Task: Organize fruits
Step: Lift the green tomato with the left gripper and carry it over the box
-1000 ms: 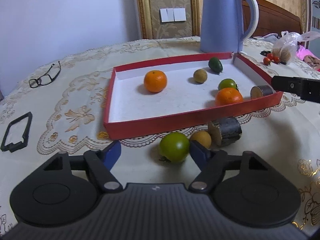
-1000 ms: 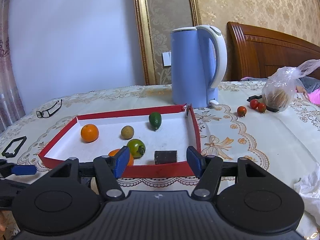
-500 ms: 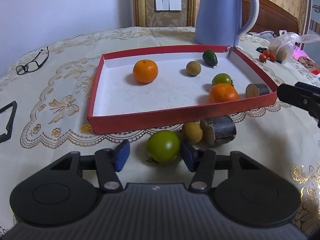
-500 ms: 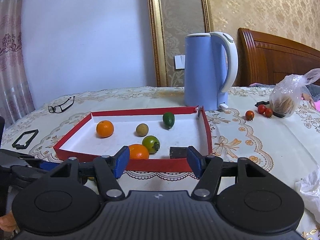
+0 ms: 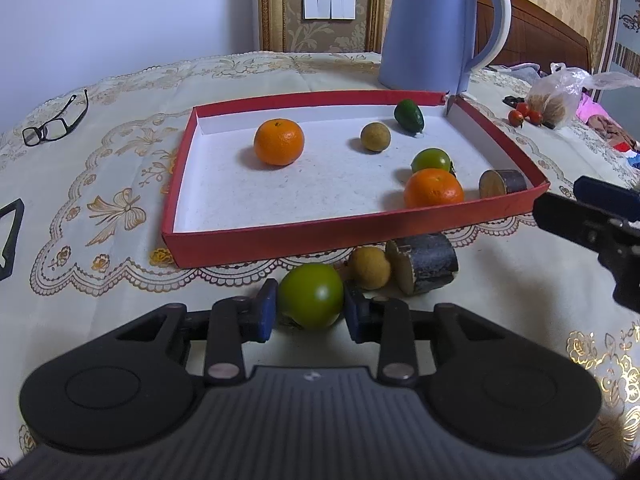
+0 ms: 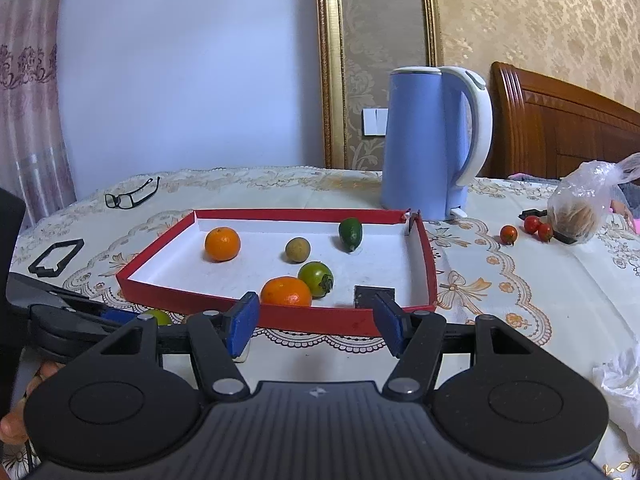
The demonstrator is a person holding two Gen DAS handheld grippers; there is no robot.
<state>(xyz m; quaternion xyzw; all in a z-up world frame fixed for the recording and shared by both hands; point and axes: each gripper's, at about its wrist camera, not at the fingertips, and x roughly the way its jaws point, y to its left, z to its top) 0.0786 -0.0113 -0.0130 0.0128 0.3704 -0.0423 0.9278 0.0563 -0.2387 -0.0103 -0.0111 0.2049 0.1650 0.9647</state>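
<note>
- While the left gripper (image 5: pixel 310 314) has just been closing, its blue pads now press both sides of a green tomato (image 5: pixel 311 294) that sits on the tablecloth (image 5: pixel 100 184) just in front of the red tray (image 5: pixel 360 234).
- The red tray holds two oranges, one at the back left (image 5: pixel 279 141) and one at the near edge (image 5: pixel 434 188), a small brown round fruit (image 5: pixel 375 137), a dark green oval fruit (image 5: pixel 409 116), a second green tomato (image 5: pixel 432 160) and a dark log-like piece (image 5: pixel 502 183).
- Only the left wrist view shows the yellow-brown fruit (image 5: pixel 369 267) and the larger dark log piece (image 5: pixel 424 263) outside the tray, beside the gripped tomato.
- The right wrist view shows the right gripper (image 6: pixel 316 322) with jaws partly apart and nothing between them, the blue kettle (image 6: pixel 424 142) whole, and three cherry tomatoes (image 6: pixel 532 225) near a plastic bag (image 6: pixel 580 210).
</note>
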